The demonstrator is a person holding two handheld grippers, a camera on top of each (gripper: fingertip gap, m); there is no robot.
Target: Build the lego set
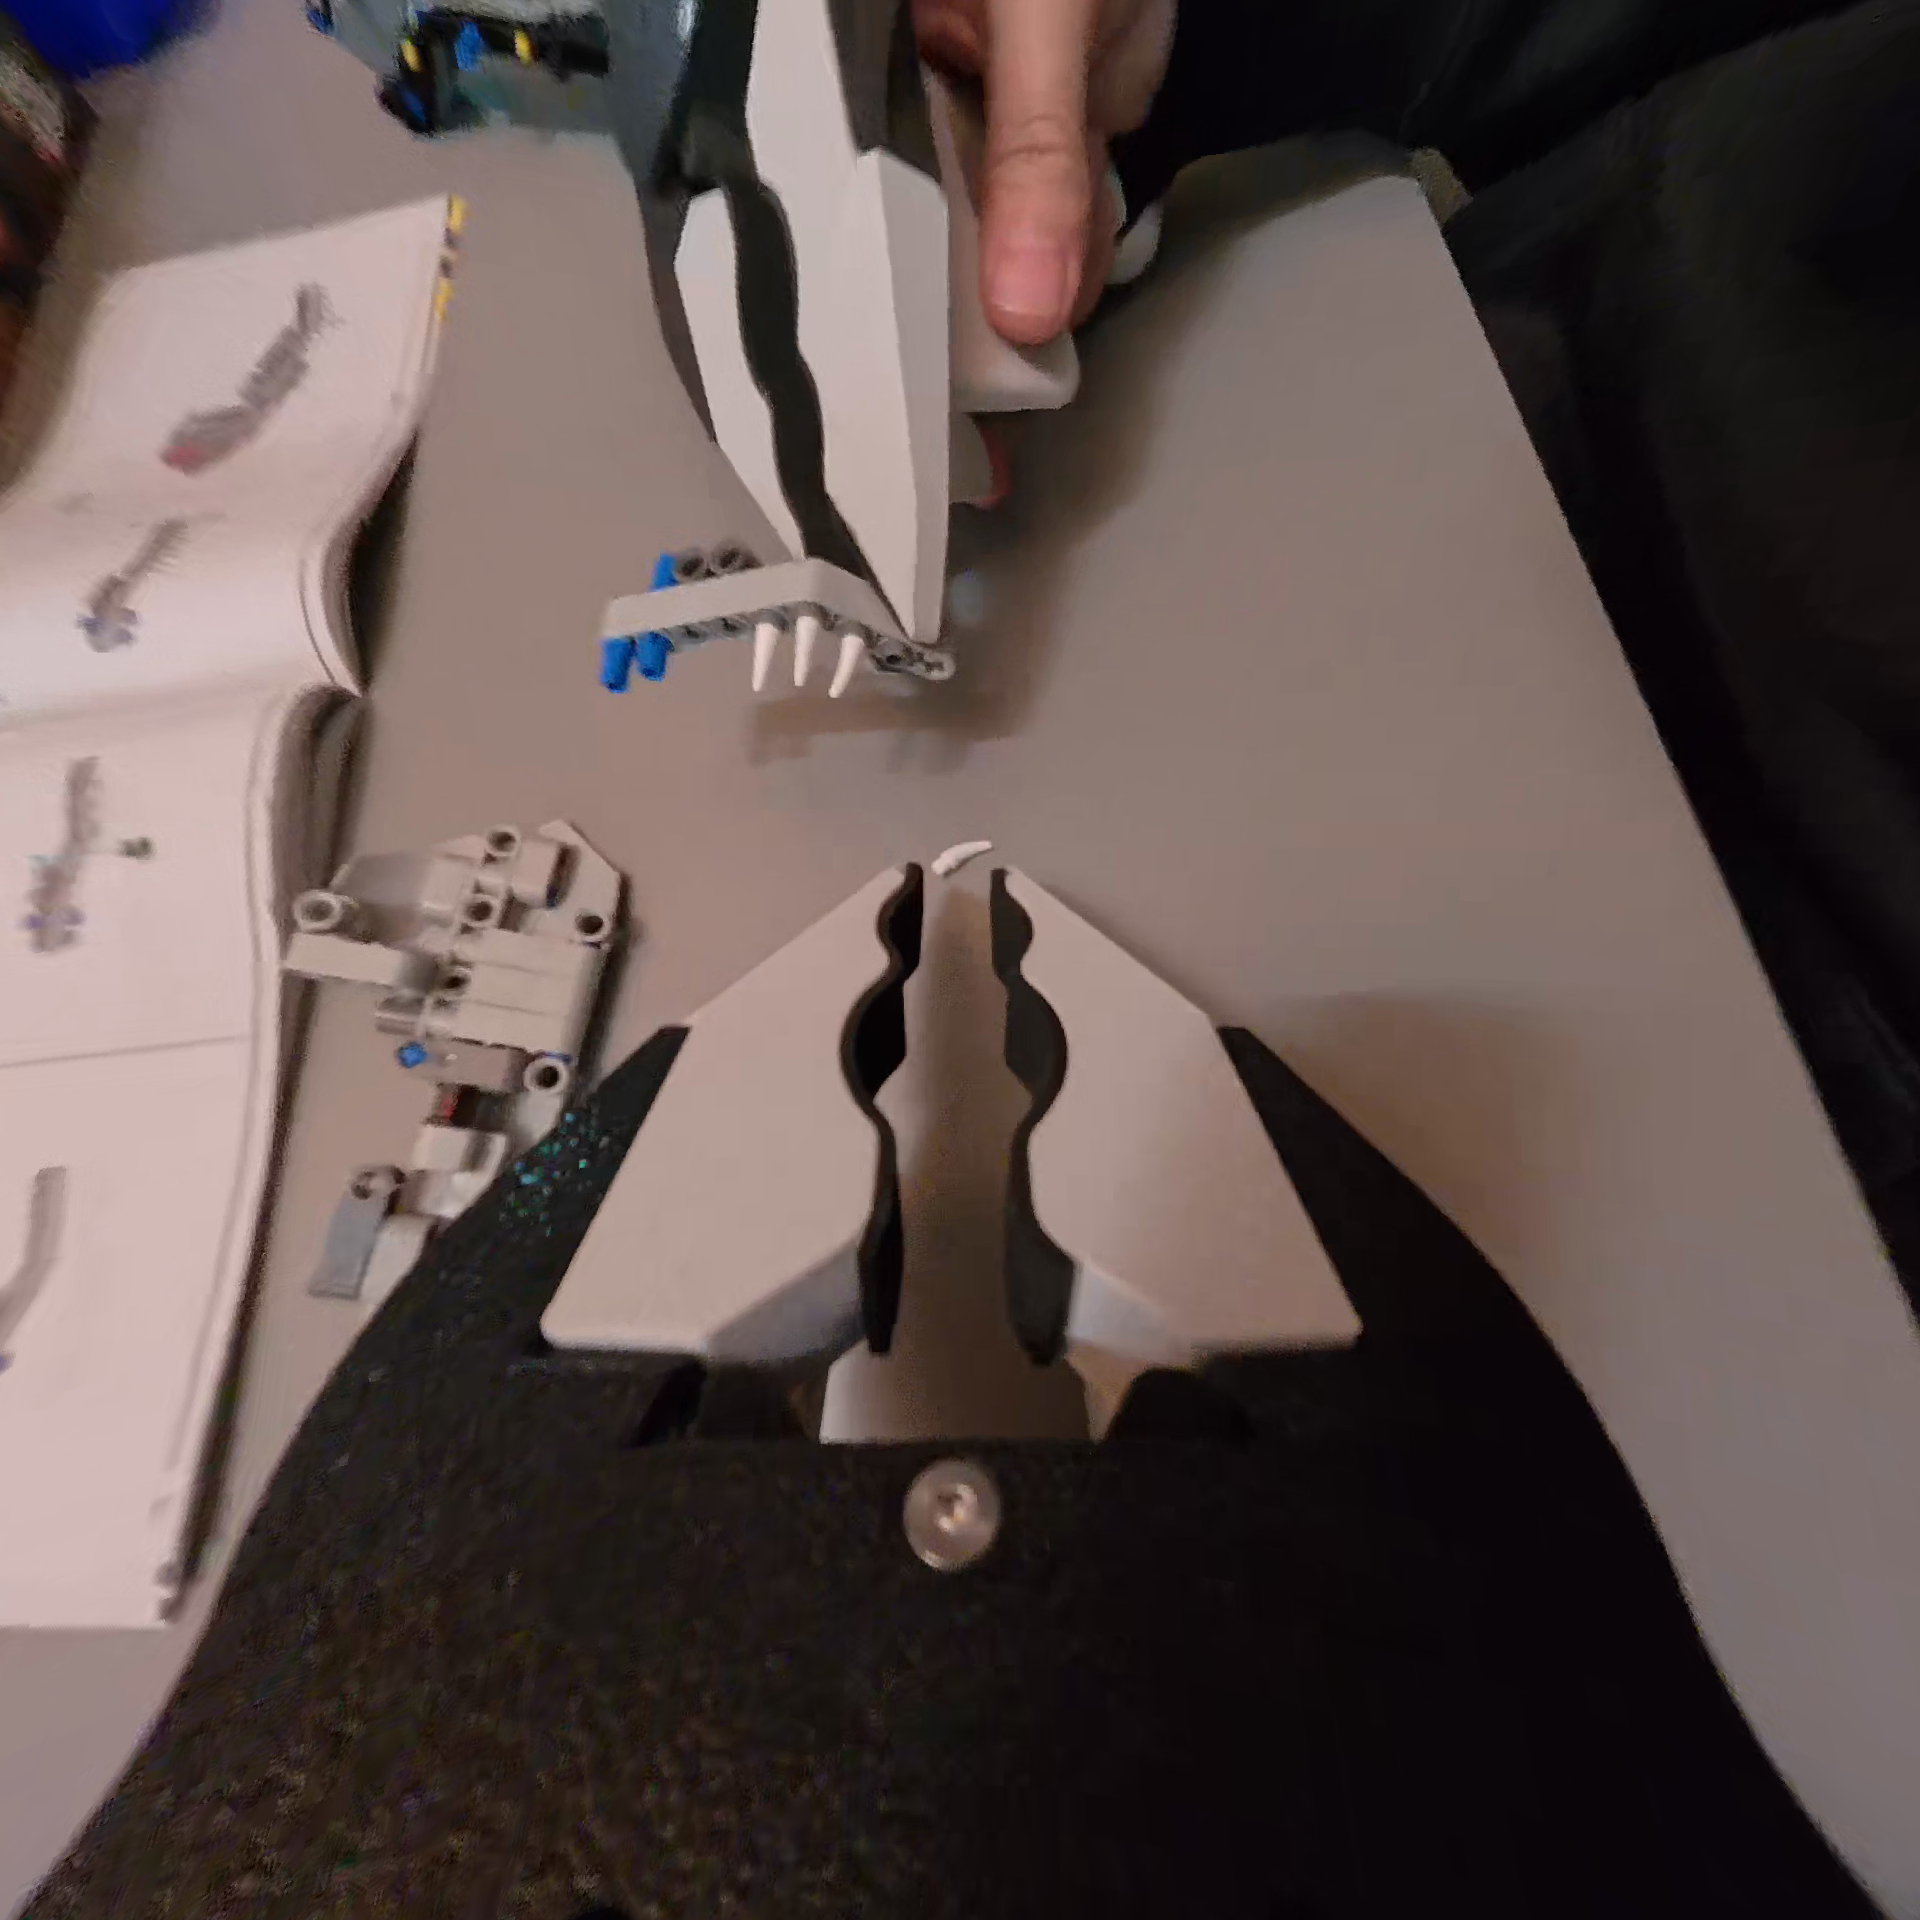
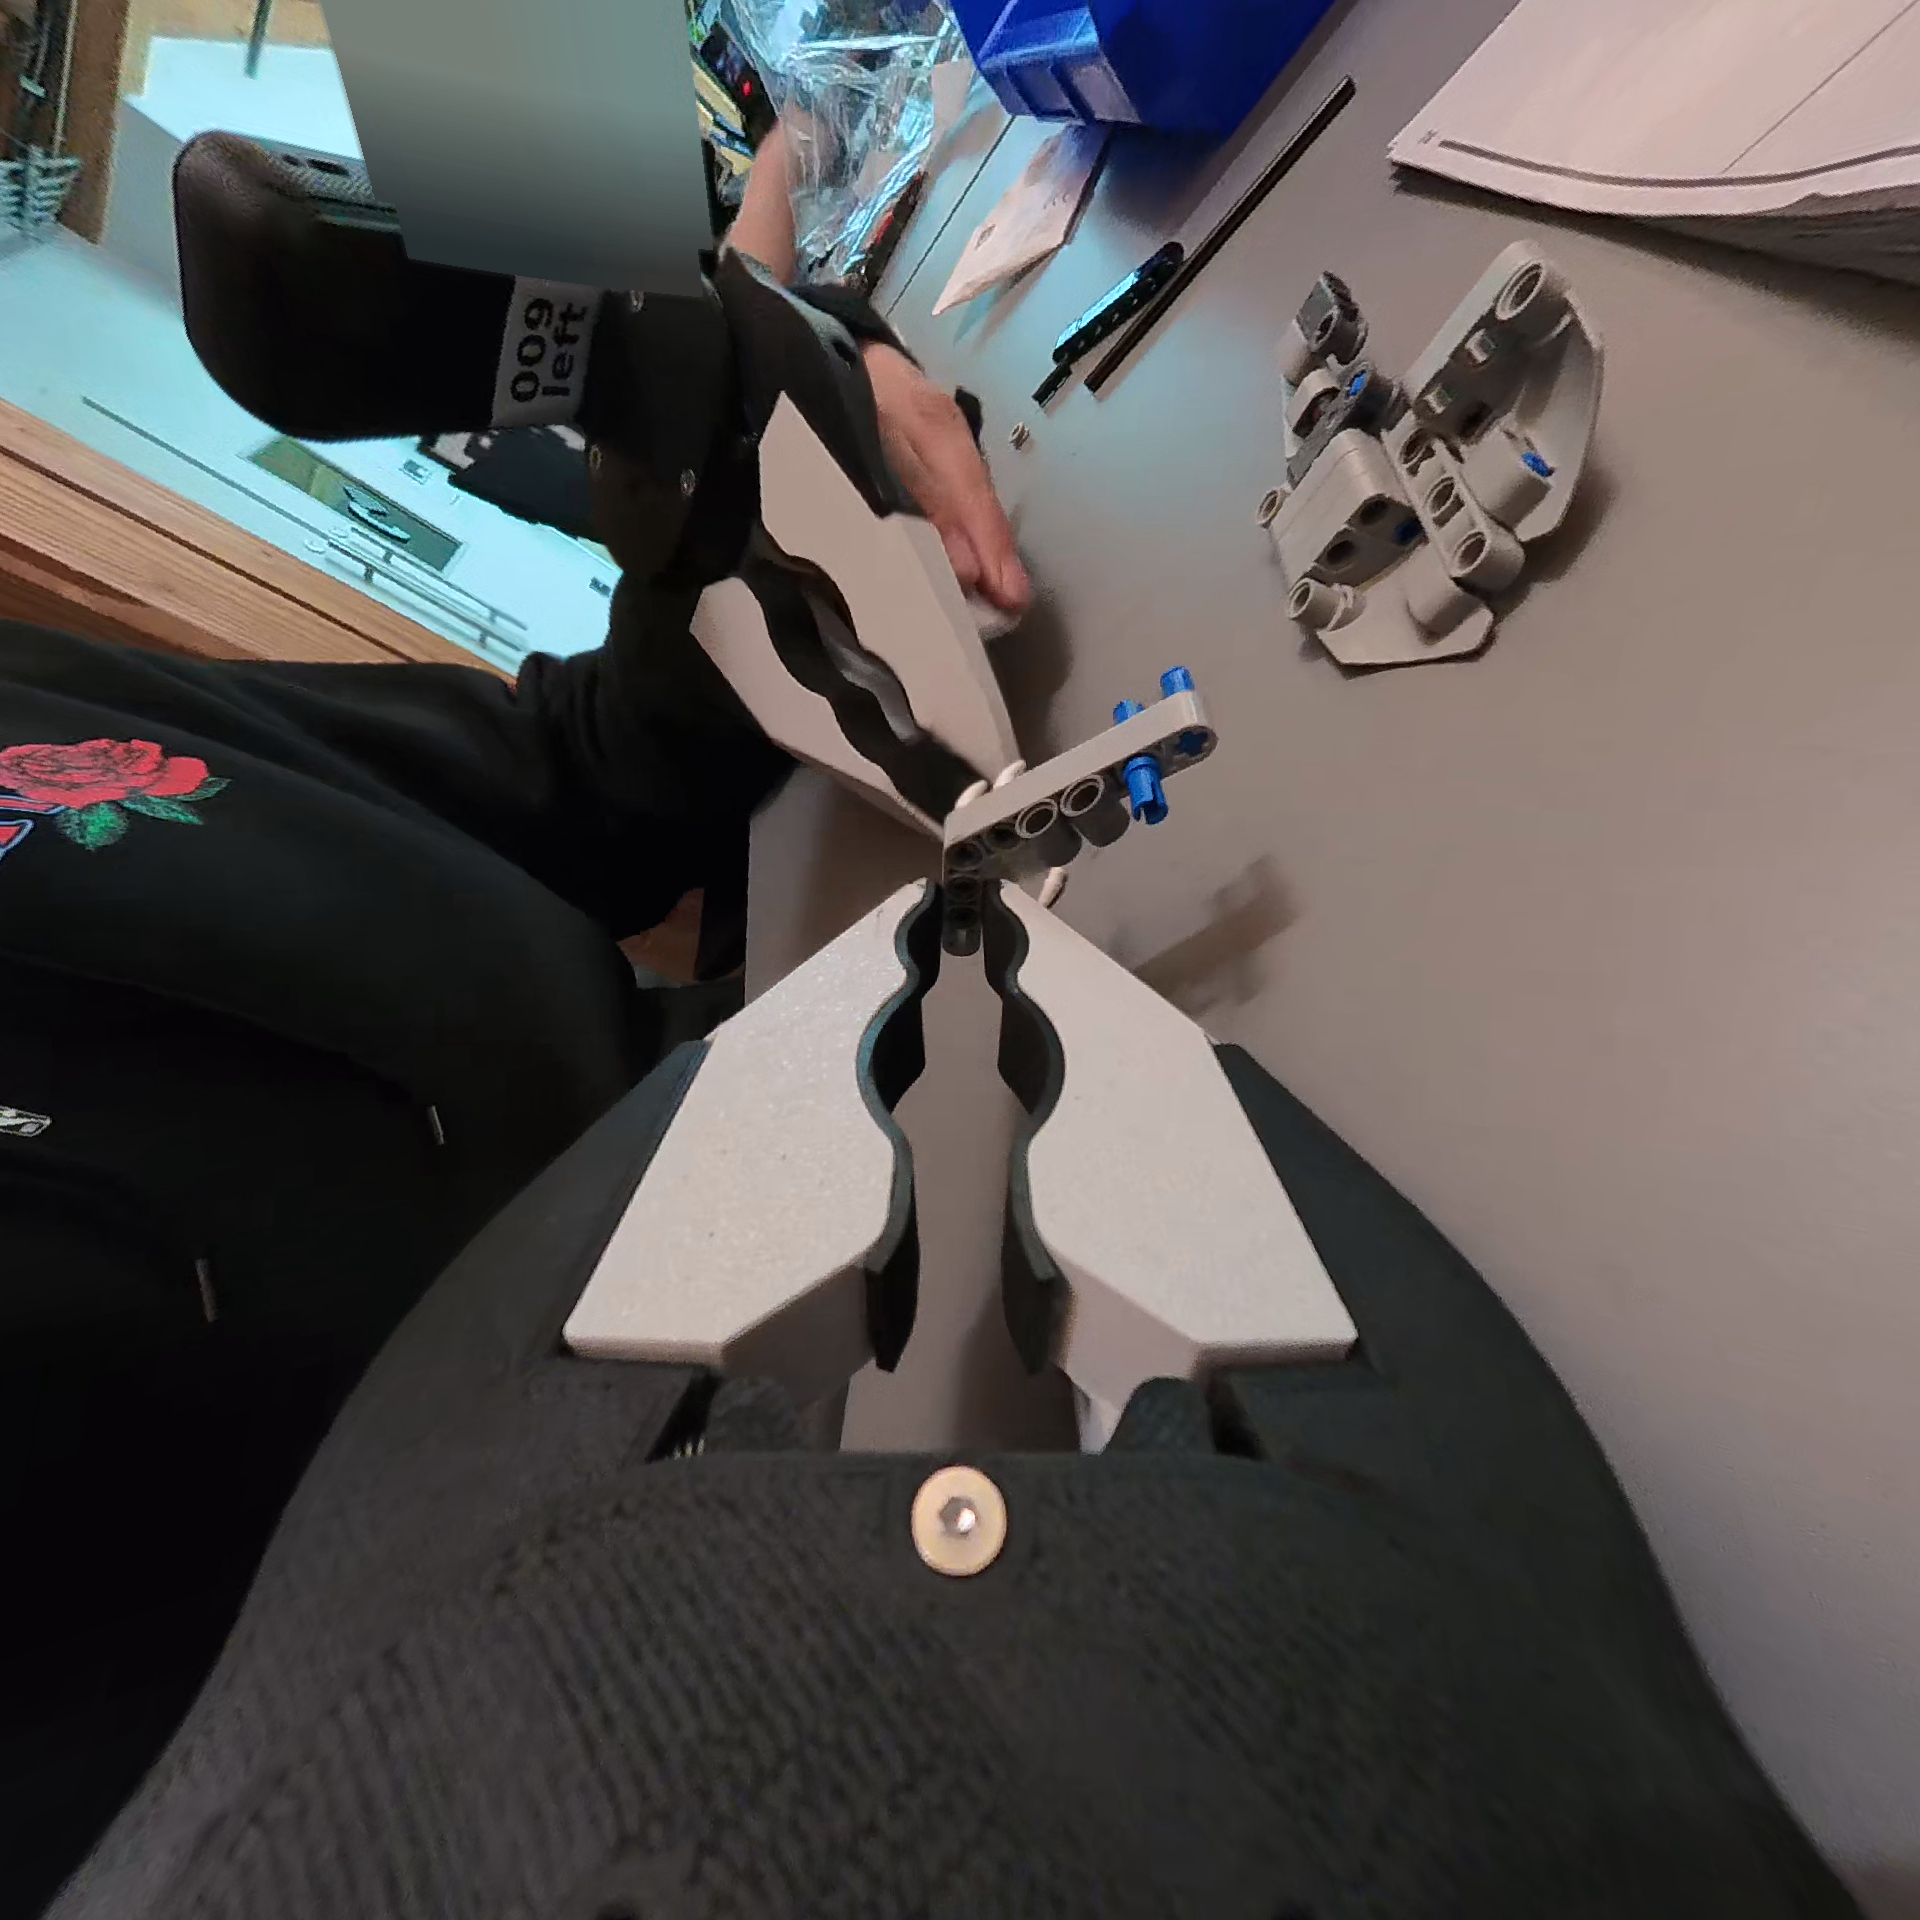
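Left wrist view shows the grey table (image 1: 1299, 727) spreading out ahead of my fingers, with the open instruction booklet (image 1: 156, 727) far off to their left. Between the booklet and my left gripper (image 1: 956, 873) lies a grey brick assembly (image 1: 468, 966), flat on the table and apart from everything else. Straight ahead, beyond my fingertips, my right gripper (image 1: 925, 649) comes down from above, a thumb (image 1: 1029, 208) resting on its side. It is clamped on the dark end of a grey beam (image 1: 727, 613), which sticks out to the left with blue pins (image 1: 634, 649) at its far end and three white teeth (image 1: 805, 655) pointing toward me. My left fingers stand narrowly parted with a small white tooth (image 1: 961, 854) at their tips; I cannot tell whether they grip it or it just lies on the table.

Right wrist view has the same beam (image 2: 1081, 774) pinched between my right gripper (image 2: 966, 894) fingertips, angling up and to the right. My left gripper (image 2: 982, 800) reaches in from the upper left, its tips just beside the beam. The grey assembly (image 2: 1434, 488) sits well to the right, and a blue bin (image 2: 1143, 52) stands far beyond it.
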